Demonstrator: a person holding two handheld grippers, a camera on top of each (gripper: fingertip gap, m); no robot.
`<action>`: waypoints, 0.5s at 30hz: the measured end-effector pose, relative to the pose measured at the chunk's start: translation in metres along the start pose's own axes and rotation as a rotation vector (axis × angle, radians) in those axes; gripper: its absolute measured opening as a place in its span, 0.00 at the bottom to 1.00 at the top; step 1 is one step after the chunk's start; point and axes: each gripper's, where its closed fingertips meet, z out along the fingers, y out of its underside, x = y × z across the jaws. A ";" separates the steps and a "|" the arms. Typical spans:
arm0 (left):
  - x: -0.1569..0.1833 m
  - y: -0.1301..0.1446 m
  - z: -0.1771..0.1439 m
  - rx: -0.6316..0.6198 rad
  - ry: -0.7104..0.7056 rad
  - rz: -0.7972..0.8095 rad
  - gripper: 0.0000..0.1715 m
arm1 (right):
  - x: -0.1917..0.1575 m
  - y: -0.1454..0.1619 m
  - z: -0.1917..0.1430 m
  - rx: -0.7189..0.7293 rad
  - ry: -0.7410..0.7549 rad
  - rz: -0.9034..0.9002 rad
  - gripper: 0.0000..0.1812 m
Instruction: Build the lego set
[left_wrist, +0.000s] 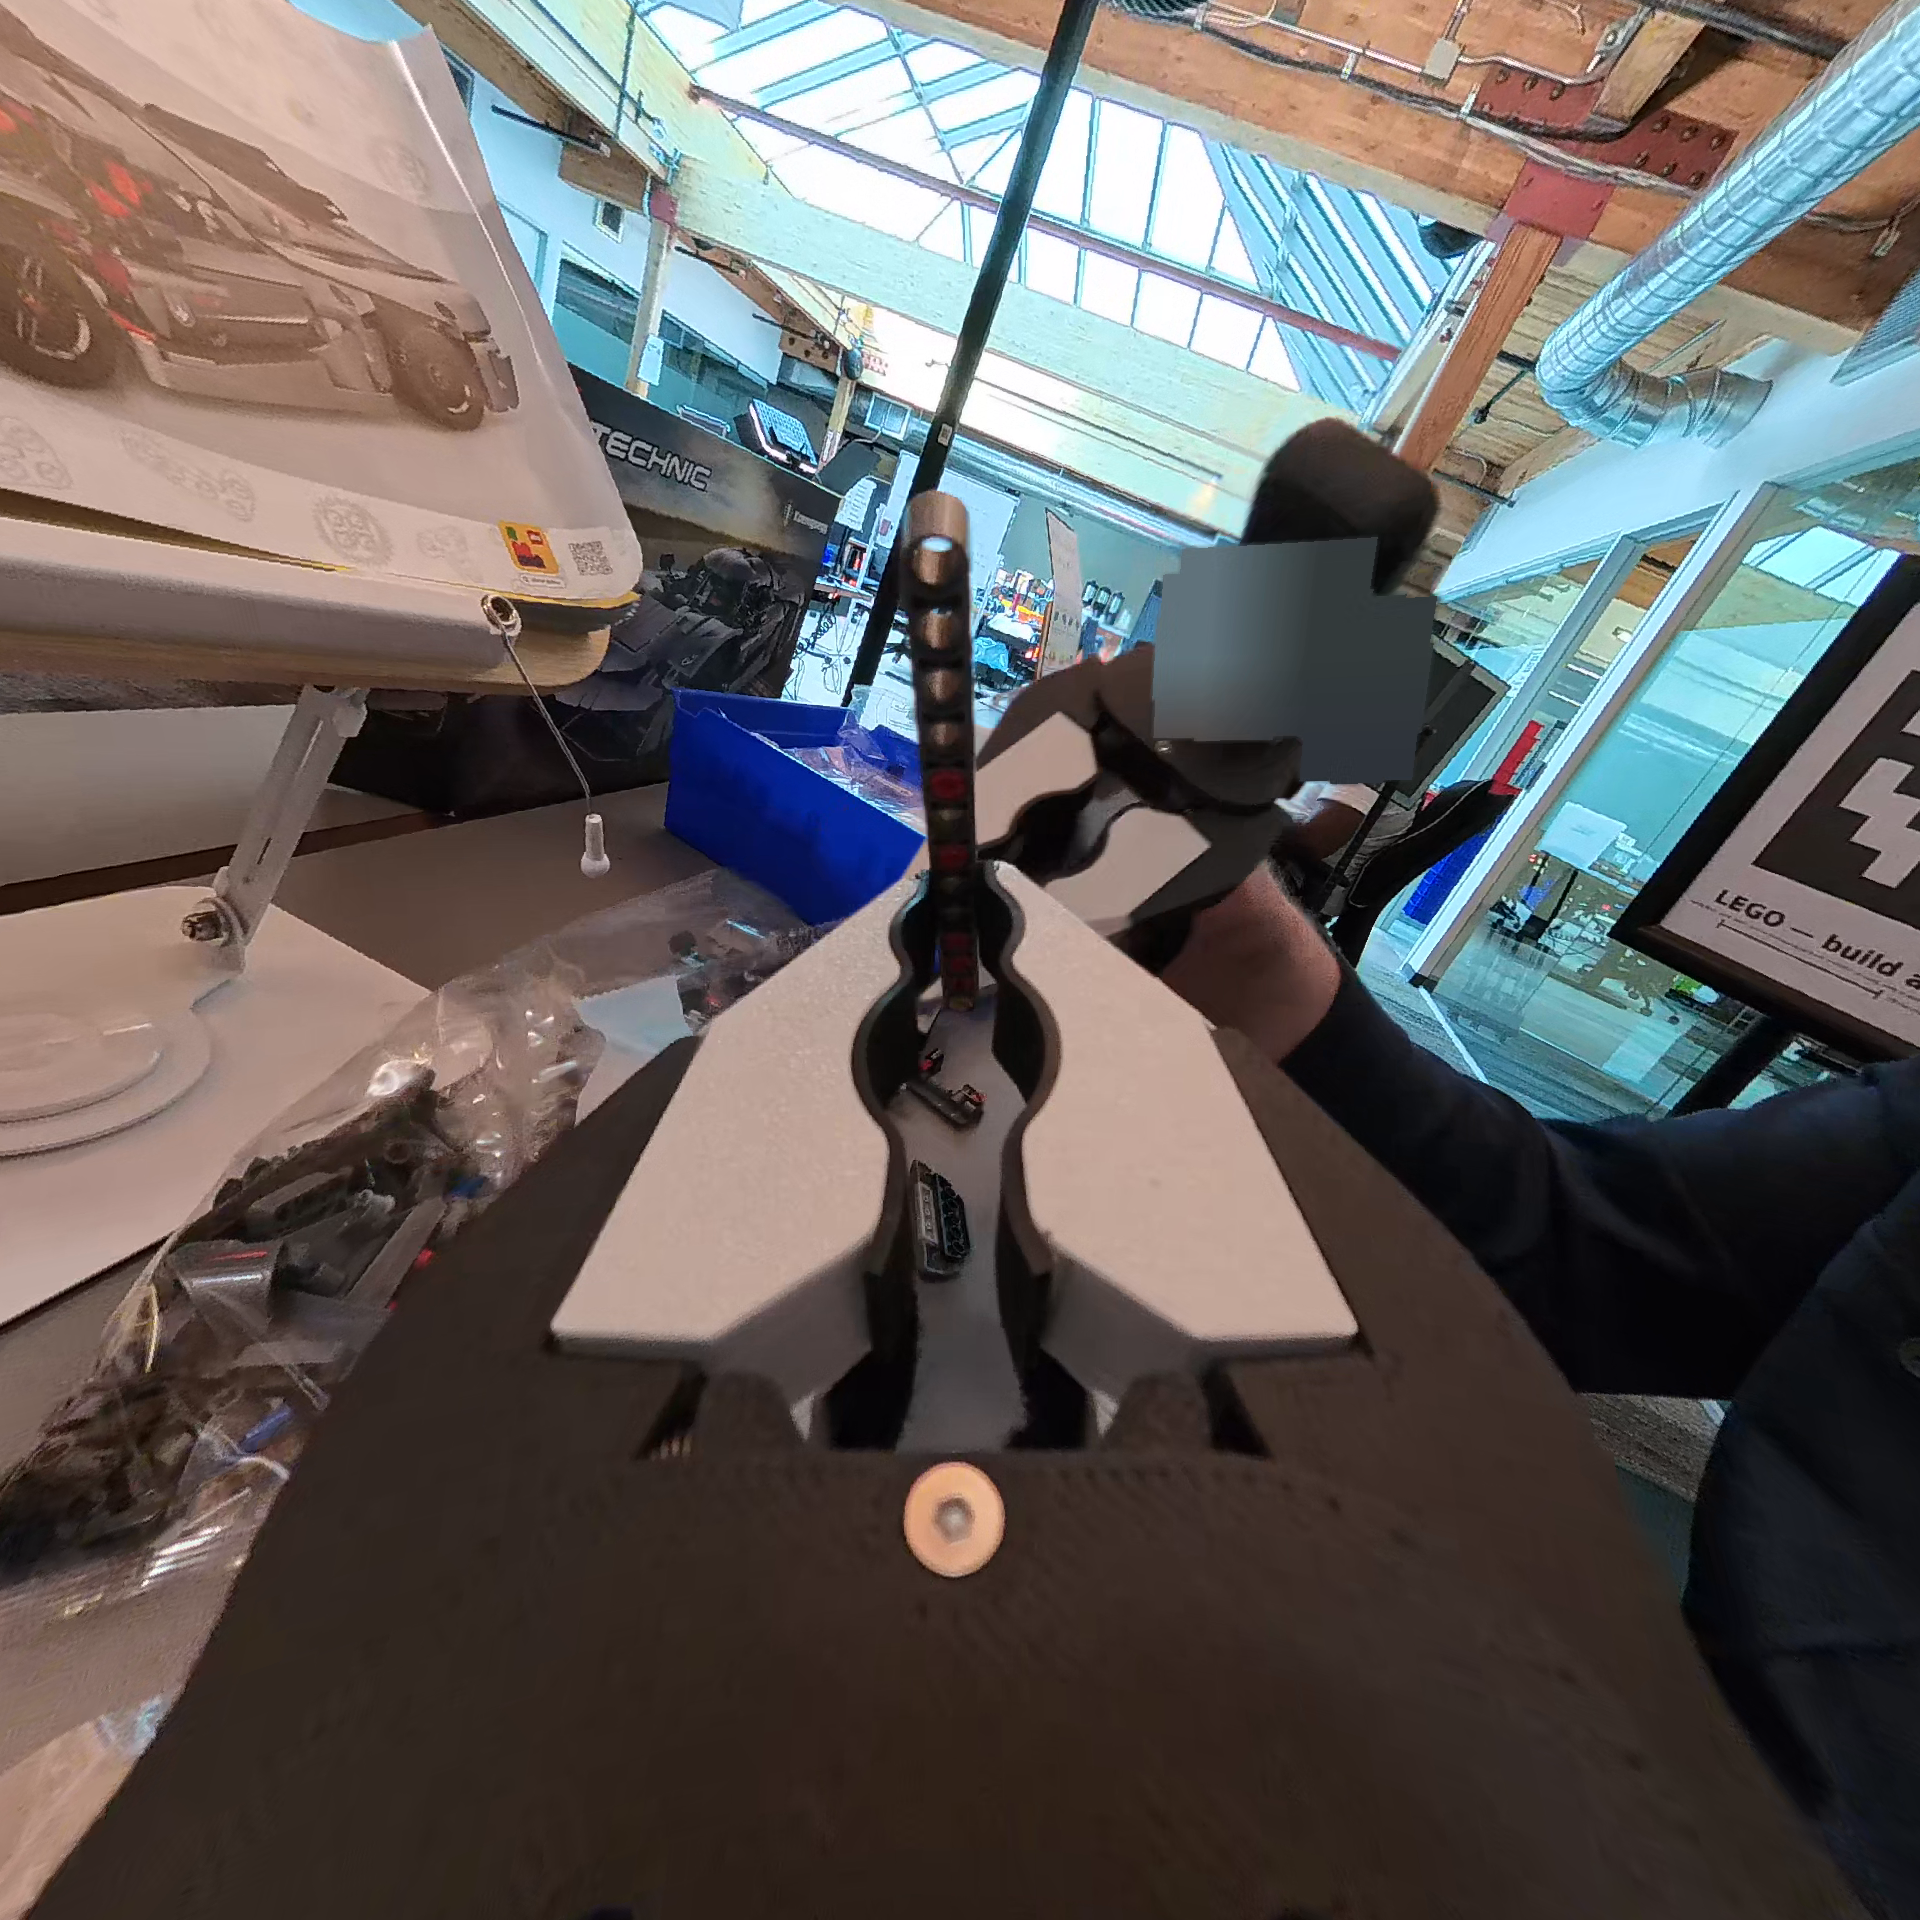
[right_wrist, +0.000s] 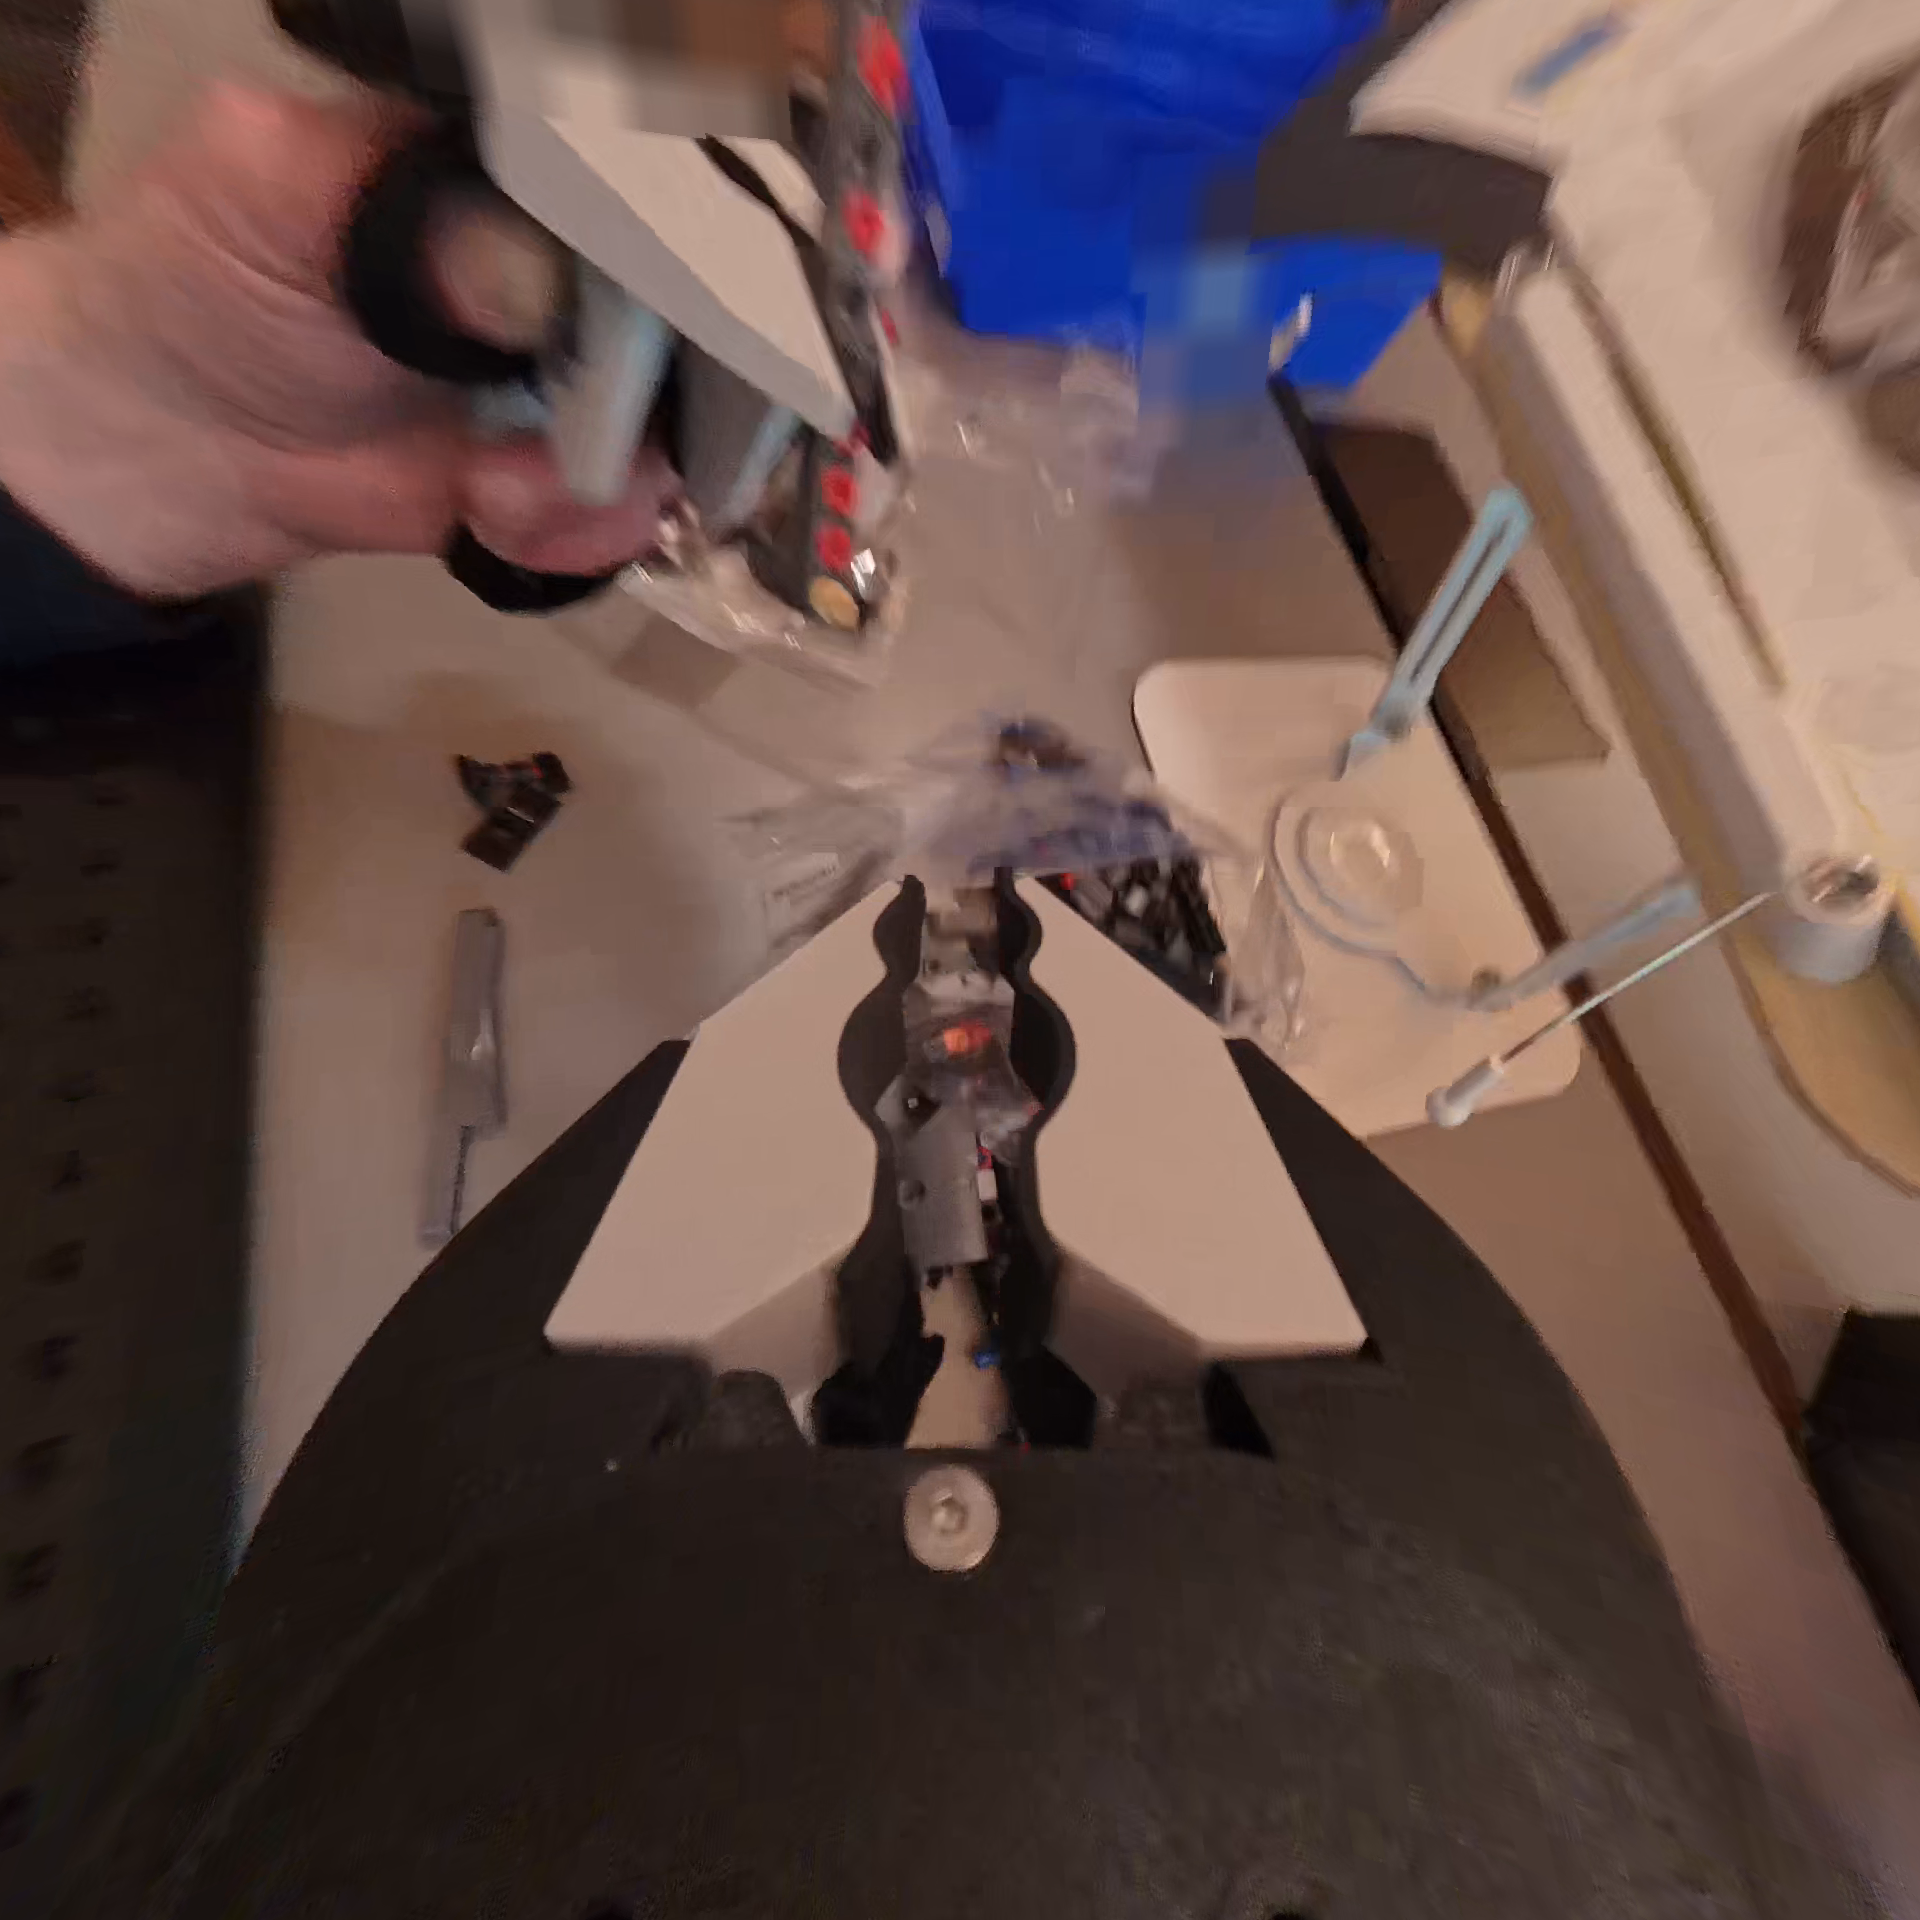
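Left gripper (left_wrist: 951, 904) closest in its own wrist view, tilted upward, jaws pinched on the lower end of a long black lego beam (left_wrist: 943, 748) with red pins and a grey tip, standing nearly upright out of the jaws; below and between the fingers, small black lego pieces (left_wrist: 940, 1216) loose on the pale table (left_wrist: 343, 883); to the left, a clear bag of dark lego parts (left_wrist: 301, 1226) lying just beside the gripper body; farther left, the white base and hinged arm of a book stand (left_wrist: 114, 997) carrying the open instruction booklet (left_wrist: 260, 260); behind the beam, a blue bin (left_wrist: 769, 800) and a dark set box (left_wrist: 707, 582); to the right and farther off, the right gripper (left_wrist: 1049, 821) held in a hand (left_wrist: 1247, 956) with a dark sleeve, close beside the beam, contact not discernible. In the blurred right wrist view, right gripper (right_wrist: 956, 904) pointing down at the table, jaws narrowly apart over a clear bag with grey and red parts (right_wrist: 951, 1122), grip on it not discernible; left of it, a grey flat tool (right_wrist: 468, 1060) and a small black assembly (right_wrist: 509, 800) lying apart on the table (right_wrist: 644, 831); beyond, another bag of dark pieces (right_wrist: 1132, 883) against the stand base (right_wrist: 1351, 862); farthest up-left, the left hand (right_wrist: 208, 364) gripping the other gripper's handle, beam (right_wrist: 852, 312) upright in it.
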 end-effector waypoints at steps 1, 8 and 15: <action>0.001 0.000 0.001 0.003 0.006 -0.003 0.03 | -0.004 -0.010 -0.006 0.050 0.004 -0.026 0.07; 0.014 0.002 0.007 -0.001 0.073 0.014 0.03 | -0.028 -0.038 0.003 0.154 -0.025 -0.057 0.06; 0.025 0.006 0.010 -0.031 0.130 0.041 0.03 | -0.035 -0.039 -0.005 0.236 -0.183 0.061 0.03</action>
